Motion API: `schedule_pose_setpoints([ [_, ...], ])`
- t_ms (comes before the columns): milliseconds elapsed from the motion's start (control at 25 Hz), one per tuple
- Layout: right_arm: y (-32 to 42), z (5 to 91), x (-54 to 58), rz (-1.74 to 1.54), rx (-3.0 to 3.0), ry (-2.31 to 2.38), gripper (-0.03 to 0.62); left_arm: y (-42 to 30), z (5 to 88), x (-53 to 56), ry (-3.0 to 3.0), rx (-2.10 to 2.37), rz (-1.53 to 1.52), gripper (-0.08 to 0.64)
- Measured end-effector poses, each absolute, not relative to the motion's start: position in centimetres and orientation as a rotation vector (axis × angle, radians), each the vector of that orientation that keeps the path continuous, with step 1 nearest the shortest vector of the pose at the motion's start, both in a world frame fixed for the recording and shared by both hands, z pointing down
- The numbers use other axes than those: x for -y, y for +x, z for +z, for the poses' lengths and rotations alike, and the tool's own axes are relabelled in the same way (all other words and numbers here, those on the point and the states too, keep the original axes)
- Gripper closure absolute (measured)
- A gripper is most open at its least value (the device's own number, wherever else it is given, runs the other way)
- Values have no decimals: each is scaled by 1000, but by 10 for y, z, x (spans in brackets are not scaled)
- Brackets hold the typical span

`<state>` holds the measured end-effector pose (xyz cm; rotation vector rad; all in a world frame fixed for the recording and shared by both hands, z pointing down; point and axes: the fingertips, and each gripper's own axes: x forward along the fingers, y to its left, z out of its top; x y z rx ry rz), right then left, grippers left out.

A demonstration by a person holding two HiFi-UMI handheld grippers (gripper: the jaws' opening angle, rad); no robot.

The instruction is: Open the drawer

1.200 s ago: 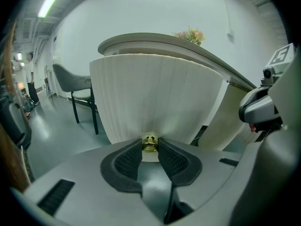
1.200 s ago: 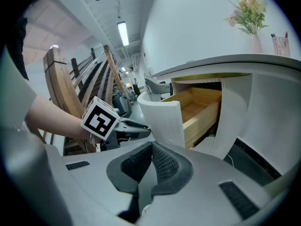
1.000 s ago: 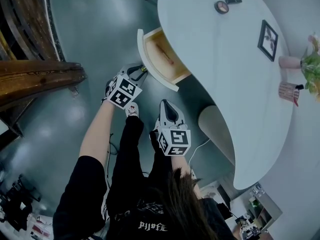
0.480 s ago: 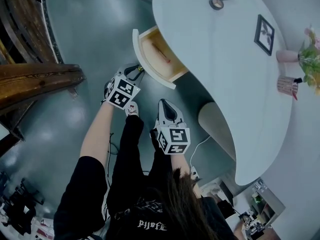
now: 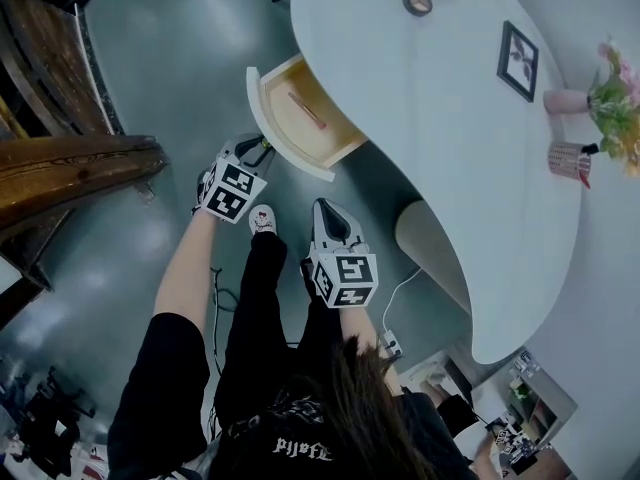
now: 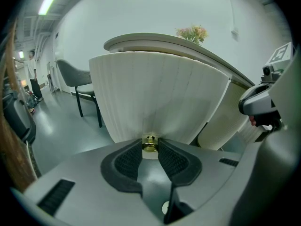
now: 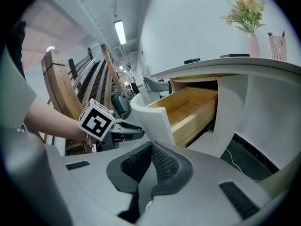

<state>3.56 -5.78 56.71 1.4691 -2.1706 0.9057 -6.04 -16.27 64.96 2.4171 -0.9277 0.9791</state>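
The biggest thing in my feed is the white curved desk (image 5: 430, 118), which stretches away ahead of both grippers and off to the right of the right one. The drawer (image 5: 283, 128) stands pulled well out from under the desk's edge, straight ahead of my left gripper (image 5: 260, 149), with its pale wooden inside open to the head view. Its curved, ribbed white front (image 6: 160, 98) fills the left gripper view right beyond the jaw tips.

My left gripper is clamped on the drawer's small brass knob (image 6: 150, 144). The two dark pads sit on either side of it and press against it.

My right gripper (image 7: 151, 149) hangs to the right of the left one and nearer the person, apart from the drawer. Its pads are closed on each other with nothing between them. From its own view, the drawer's front corner stands just ahead and the left gripper shows off to the left.

Far beyond the right gripper, a dark picture frame (image 5: 518, 60), a pink vase (image 5: 570, 100) with flowers and a pen cup (image 5: 568, 158) sit on the desktop. Smallest of all, a slim reddish item (image 5: 307, 110) lies on the drawer floor, just past the left gripper's knob.
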Motion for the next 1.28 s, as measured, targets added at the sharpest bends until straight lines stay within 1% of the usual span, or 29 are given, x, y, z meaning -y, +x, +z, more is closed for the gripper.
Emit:
schedule_pose_setpoints([
  [600, 33, 562, 47, 924, 2172, 1454, 566, -72, 650, 150, 2381, 938, 1026, 445],
  [960, 31, 559, 45, 920, 2165, 1448, 566, -74, 651, 148, 2364, 969, 1002, 445],
  [1280, 33, 556, 43, 921, 2162, 1458, 566, -84, 649, 142, 2366, 953, 1058, 445],
])
